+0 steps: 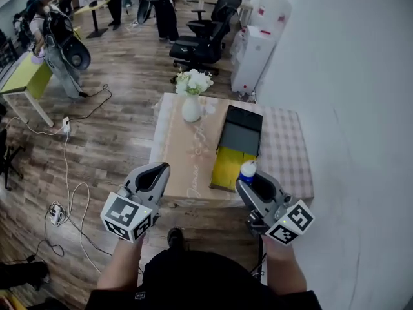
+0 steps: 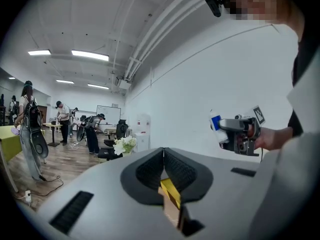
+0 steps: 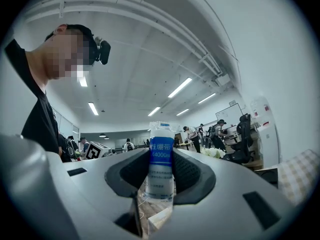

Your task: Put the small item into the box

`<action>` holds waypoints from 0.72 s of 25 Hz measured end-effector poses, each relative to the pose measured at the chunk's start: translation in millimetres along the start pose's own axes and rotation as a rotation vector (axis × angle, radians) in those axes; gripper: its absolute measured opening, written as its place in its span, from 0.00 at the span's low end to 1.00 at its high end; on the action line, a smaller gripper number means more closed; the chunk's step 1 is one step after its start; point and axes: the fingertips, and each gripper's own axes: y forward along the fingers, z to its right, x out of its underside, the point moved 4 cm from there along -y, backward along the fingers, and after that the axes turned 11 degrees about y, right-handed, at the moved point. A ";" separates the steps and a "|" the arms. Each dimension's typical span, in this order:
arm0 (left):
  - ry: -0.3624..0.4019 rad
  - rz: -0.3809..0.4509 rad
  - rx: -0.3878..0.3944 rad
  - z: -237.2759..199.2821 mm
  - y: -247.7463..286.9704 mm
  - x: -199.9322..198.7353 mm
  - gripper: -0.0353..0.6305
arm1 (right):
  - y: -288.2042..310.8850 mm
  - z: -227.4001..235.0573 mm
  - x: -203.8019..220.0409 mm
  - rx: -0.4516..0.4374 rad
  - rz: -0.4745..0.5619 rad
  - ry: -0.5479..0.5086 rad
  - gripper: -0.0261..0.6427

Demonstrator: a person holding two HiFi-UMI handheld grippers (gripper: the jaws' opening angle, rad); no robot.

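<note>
- Head view: table (image 1: 184,157) with a wood-tone top; a checked cloth (image 1: 284,150) covers the table's right part.
- Box (image 1: 242,131), black and open, lies on the table right of centre. Its yellow flap (image 1: 227,168) folds out toward the table's near edge.
- White vase (image 1: 191,108) with white flowers stands at the table's far edge, left of the box.
- Right gripper (image 1: 248,185) is held at the table's near edge, just at the near end of the flap.
- Right gripper view: jaws are partway apart and clamped on the bottle (image 3: 160,164), which stands upright between the pads. The bottle is small and white with a blue label, and its top sticks up above the jaws.
- The bottle is in the right gripper over the table's near edge, not in the box.
- Left gripper (image 1: 153,173) is held at the table's near edge, left of centre and well apart from the right gripper.
- Left gripper view: jaw tips are together with nothing between them. The yellow flap shows through the slit below the tips.
- Black chair (image 1: 206,41) stands beyond the table's far side.
- People (image 1: 166,8) stand further off beyond the table, on a wood floor.
</note>
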 end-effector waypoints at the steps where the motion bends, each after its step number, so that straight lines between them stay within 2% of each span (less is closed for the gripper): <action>1: -0.001 0.002 0.008 -8.6 0.7 1.1 0.07 | 7.8 -0.1 -0.6 0.009 0.001 -0.003 0.25; 11: 0.001 0.020 0.105 -63.7 18.1 12.4 0.07 | 51.8 1.9 0.6 0.112 0.021 -0.019 0.25; 18: -0.006 0.027 0.166 -66.8 48.9 10.0 0.07 | 47.7 19.3 -6.7 0.174 0.028 -0.008 0.25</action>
